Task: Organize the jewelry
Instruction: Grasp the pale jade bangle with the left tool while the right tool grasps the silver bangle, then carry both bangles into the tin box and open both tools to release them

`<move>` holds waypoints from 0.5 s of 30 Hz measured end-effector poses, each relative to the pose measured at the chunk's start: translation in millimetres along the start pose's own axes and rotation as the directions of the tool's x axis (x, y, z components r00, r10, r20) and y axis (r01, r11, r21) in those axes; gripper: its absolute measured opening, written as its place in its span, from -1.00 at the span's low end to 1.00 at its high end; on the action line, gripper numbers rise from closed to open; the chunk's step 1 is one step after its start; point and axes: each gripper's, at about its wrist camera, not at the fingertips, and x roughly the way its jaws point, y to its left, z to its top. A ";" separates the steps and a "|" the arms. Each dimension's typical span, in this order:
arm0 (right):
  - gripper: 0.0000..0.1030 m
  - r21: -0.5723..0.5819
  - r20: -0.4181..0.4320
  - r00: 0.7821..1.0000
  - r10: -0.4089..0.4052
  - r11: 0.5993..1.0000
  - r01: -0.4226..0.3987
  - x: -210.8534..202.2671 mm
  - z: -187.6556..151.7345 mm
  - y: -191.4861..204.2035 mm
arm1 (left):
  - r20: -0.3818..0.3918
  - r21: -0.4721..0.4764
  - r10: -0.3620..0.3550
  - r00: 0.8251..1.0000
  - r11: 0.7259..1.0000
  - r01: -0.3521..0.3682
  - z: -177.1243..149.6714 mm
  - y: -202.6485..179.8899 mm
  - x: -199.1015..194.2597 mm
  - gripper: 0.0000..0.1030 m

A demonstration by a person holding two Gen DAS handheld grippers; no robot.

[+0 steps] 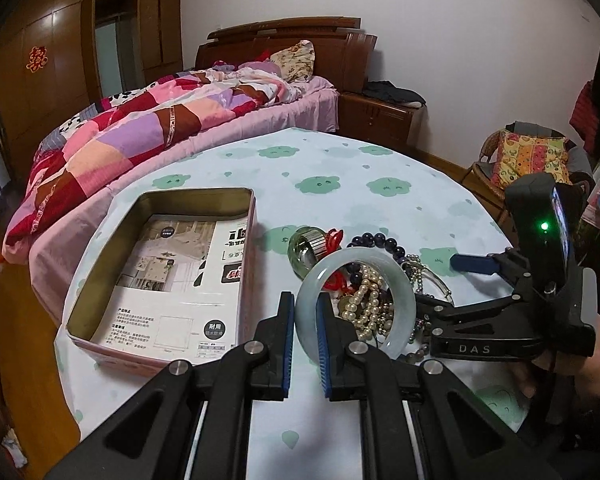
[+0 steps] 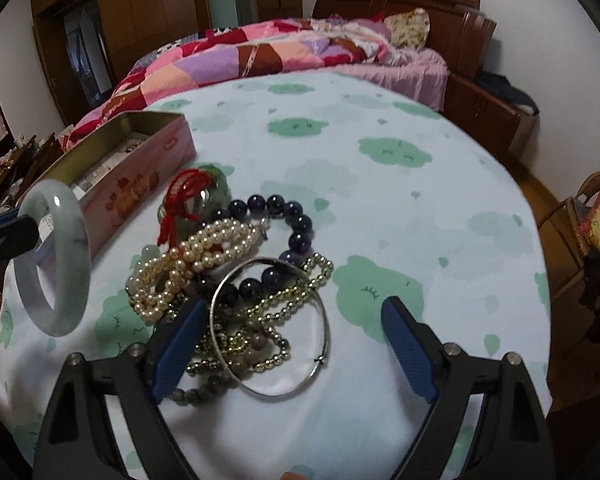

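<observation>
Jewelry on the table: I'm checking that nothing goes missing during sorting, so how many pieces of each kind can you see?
Rigid bangles: 2, the pale jade bangle in the left gripper and the thin silver bangle.
Beaded strands: at least 4, pearl strand, dark purple bead bracelet, gold bead chain, grey bead bracelet.
Green pieces with red cord: count unclear.
Total: at least 6.

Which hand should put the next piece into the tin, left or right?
Left. The left gripper is shut on the jade bangle, beside the open tin. The right gripper is open over the silver bangle, holding nothing.
</observation>
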 end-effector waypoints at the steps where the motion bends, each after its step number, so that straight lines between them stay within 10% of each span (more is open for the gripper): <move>1: 0.54 -0.001 -0.007 1.000 0.010 1.000 -0.010 0.6 -0.4 -0.2 | 0.000 -0.002 0.001 1.000 1.000 -0.001 0.5 0.5 0.0 -0.81; 4: 0.19 -0.004 -0.019 0.999 0.045 0.999 -0.045 0.7 -2.6 0.1 | 0.003 -0.008 0.003 1.000 1.000 -0.003 1.0 2.5 -1.1 -0.81; 15: 0.19 -0.026 0.035 0.999 0.025 0.999 -0.024 -23.6 -4.3 6.5 | 0.041 -0.039 0.019 0.999 0.999 -0.018 7.8 20.1 -19.0 -0.81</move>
